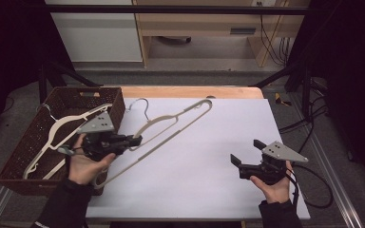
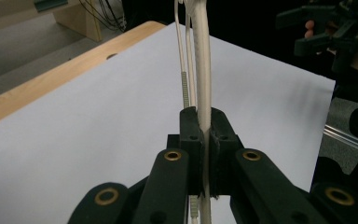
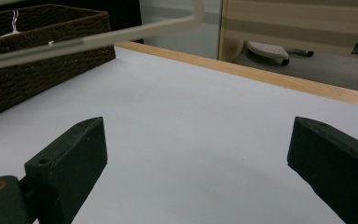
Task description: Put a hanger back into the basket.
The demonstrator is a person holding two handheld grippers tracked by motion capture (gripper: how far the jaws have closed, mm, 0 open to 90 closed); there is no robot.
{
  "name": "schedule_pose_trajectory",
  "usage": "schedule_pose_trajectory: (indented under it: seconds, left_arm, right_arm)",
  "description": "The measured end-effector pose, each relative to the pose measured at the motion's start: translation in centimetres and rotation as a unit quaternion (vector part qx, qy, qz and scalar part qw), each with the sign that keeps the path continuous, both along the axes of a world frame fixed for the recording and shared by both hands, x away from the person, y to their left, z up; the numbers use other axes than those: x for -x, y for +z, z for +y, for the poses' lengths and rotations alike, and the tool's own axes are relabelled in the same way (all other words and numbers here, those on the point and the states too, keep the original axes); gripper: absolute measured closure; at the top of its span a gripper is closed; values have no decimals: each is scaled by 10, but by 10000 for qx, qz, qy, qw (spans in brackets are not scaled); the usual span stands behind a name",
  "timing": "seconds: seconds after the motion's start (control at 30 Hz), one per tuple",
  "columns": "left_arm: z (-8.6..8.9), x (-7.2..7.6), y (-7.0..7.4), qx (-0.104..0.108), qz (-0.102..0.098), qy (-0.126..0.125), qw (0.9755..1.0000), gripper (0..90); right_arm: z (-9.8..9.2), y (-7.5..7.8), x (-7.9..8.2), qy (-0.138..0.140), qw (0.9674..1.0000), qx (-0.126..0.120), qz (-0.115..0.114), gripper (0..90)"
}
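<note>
White table (image 1: 209, 180): left fingers (image 2: 204, 128) clamp hanger (image 2: 202, 60); right fingers (image 3: 70, 156) spread wide.

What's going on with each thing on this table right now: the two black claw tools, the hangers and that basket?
left gripper: shut on the cream hanger, holding it over the white sheet.
cream hanger: clamped in the left gripper, reaching out over the sheet.
right gripper: open, nothing between its jaws.
second hanger: lying in the basket.
basket: upright at the table's left edge, holding that hanger.
white sheet: lying flat on the table.
</note>
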State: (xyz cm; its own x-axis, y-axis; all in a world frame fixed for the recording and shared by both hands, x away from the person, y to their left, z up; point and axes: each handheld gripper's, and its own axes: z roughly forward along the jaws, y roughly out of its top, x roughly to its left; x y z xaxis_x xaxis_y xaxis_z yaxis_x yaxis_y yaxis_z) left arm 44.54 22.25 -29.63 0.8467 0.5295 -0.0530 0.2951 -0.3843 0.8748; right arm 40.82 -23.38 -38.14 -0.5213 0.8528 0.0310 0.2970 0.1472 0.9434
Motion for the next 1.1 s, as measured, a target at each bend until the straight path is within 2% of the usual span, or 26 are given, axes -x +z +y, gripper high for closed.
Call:
schedule_pose_trajectory:
  seconds: [0.03, 0.27, 0.37, 0.53, 0.73, 0.77, 0.8, 0.93, 0.97, 1.1]
  left_arm:
    - [14, -3, 8, 45, -55, 21, 10000, 863]
    - [60, -11, 33, -33, -190, 275, 9994, 863]
    - [81, -18, 39, 8, -169, 328, 9993, 863]
    - [111, -27, 45, -93, -176, 545, 9983, 863]
    - [143, -40, 40, -137, -95, 673, 9976, 862]
    - [143, -40, 40, -137, -95, 673, 9976, 862]
    - [152, -44, 36, -162, -17, 758, 9970, 862]
    - [165, -50, 28, -233, 89, 864, 9959, 862]
    - [174, -53, 23, -226, 123, 920, 9954, 863]
    - [193, -57, 14, -84, 199, 1047, 9943, 862]
  right_arm:
    - [0, 0, 0, -8, 10000, -12, -6, 51]
    - [-1, -1, -1, -48, 10000, 7, 7, 51]
    - [0, -1, -2, -41, 10000, 25, 18, 50]
    - [0, -1, -2, -45, 10000, 23, 12, 51]
    - [1, -2, -3, -39, 10000, 36, 20, 52]
    - [1, -2, -3, -39, 10000, 38, 21, 52]
    - [1, -2, -3, -39, 10000, 41, 21, 52]
    - [0, -2, -3, -27, 10000, 44, 27, 52]
    - [0, -2, -3, -34, 10000, 35, 30, 52]
    - [1, -2, -4, -41, 10000, 45, 49, 51]
